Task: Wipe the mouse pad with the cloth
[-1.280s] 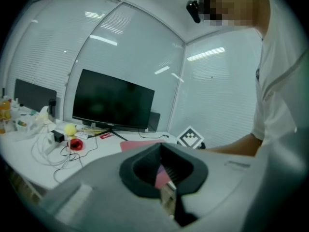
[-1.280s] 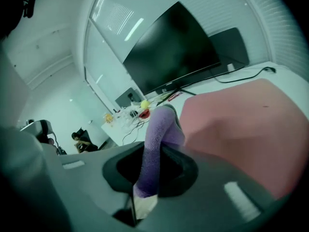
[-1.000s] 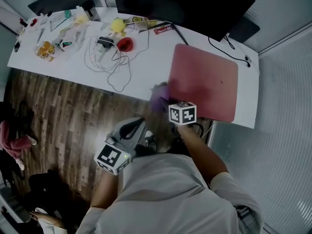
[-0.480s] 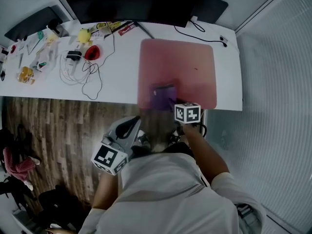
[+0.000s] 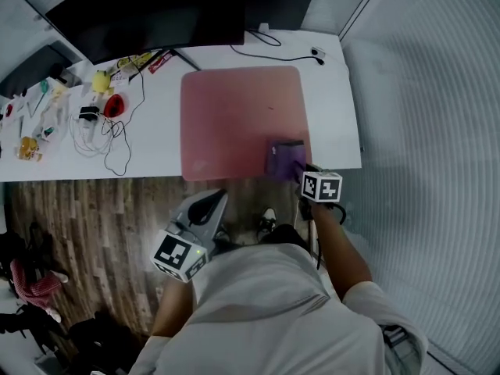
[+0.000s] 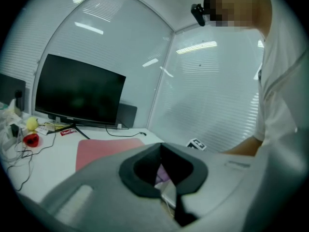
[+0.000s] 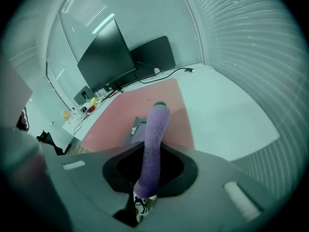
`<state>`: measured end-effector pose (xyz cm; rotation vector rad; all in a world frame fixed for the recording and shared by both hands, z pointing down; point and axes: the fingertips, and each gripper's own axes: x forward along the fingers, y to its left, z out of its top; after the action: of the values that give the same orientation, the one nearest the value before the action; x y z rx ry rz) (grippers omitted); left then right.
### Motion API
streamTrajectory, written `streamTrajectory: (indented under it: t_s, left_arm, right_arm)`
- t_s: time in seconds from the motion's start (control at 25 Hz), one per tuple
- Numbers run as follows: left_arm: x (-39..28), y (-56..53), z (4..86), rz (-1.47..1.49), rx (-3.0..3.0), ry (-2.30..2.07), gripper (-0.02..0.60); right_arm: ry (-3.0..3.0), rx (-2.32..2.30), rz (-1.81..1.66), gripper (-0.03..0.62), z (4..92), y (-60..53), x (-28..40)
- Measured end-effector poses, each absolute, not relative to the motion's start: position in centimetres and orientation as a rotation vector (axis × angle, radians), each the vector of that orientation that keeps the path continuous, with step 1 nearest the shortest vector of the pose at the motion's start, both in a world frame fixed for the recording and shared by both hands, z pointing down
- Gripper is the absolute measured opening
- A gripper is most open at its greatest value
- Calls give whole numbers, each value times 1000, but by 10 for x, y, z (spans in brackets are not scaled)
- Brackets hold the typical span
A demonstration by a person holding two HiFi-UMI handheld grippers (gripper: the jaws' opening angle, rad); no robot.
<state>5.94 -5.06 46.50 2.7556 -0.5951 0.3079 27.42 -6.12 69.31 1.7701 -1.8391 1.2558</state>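
Note:
A pink mouse pad [image 5: 238,116] lies on the white desk [image 5: 334,92] in front of the monitor. A purple cloth [image 5: 284,159] rests on the pad's near right corner, with my right gripper [image 5: 301,172] shut on it. In the right gripper view the cloth [image 7: 155,129] sticks up and forward out of the jaws of the right gripper [image 7: 149,172], its far end over the pad [image 7: 126,116]. My left gripper [image 5: 212,202] hangs off the desk near the person's body, over the floor, shut with nothing in it. In the left gripper view my left gripper [image 6: 163,179] points toward the pad [image 6: 104,150].
A black monitor [image 5: 148,10] stands at the back of the desk. Cables [image 5: 109,135], a red item [image 5: 114,105], a yellow item [image 5: 101,81] and small clutter lie left of the pad. A ribbed glass wall [image 5: 437,131] runs along the right. Wood floor [image 5: 78,209] lies below the desk's near edge.
My right gripper has dragged the cloth along the pad's near edge from its left corner to its right corner. The left gripper has stayed where it was.

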Motion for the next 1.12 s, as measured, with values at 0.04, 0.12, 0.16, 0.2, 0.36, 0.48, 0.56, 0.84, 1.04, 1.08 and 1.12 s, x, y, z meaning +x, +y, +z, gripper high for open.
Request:
streamTrajectory:
  t_s: [0.04,0.12,0.16,0.2,0.36,0.48,0.56,0.84,1.04,1.08,1.12]
  left_arm:
    - [68,-49,465,307,2757,-587,2]
    - [84,-46,464,306,2769,-564,2]
    - [92,-44,463,305,2779,-549,2]
    - [99,-42,460,304,2790,-535,2]
    - [120,-41,442,289,2839,-493,2]
    - [120,-43,429,281,2859,-485,2]
    - [114,-45,421,277,2874,-491,2]
    - [82,-69,379,208,2959,-596,2]
    - [46,-90,355,160,2990,-734,2]
    - [38,-94,352,155,2995,-759,2]
    - [31,-98,349,148,3000,-785,2]
  right_arm:
    - [-1825,1791,1250,51,693,-55,287]
    - [-1793,1832,1241,49,693,-43,312]
    - [-1777,1855,1238,49,692,-37,323]
    - [-1762,1879,1235,49,690,-31,334]
    - [-1789,1994,1222,49,670,-15,360]
    - [-1857,2084,1137,49,637,-9,366]
    - [-1891,2137,1062,49,614,-9,365]
    - [-2053,2208,801,44,527,-31,330]
    - [-2213,2126,508,44,452,-60,280]
    - [-2237,2105,446,44,438,-66,270]
    - [-2260,2085,393,43,425,-73,260]
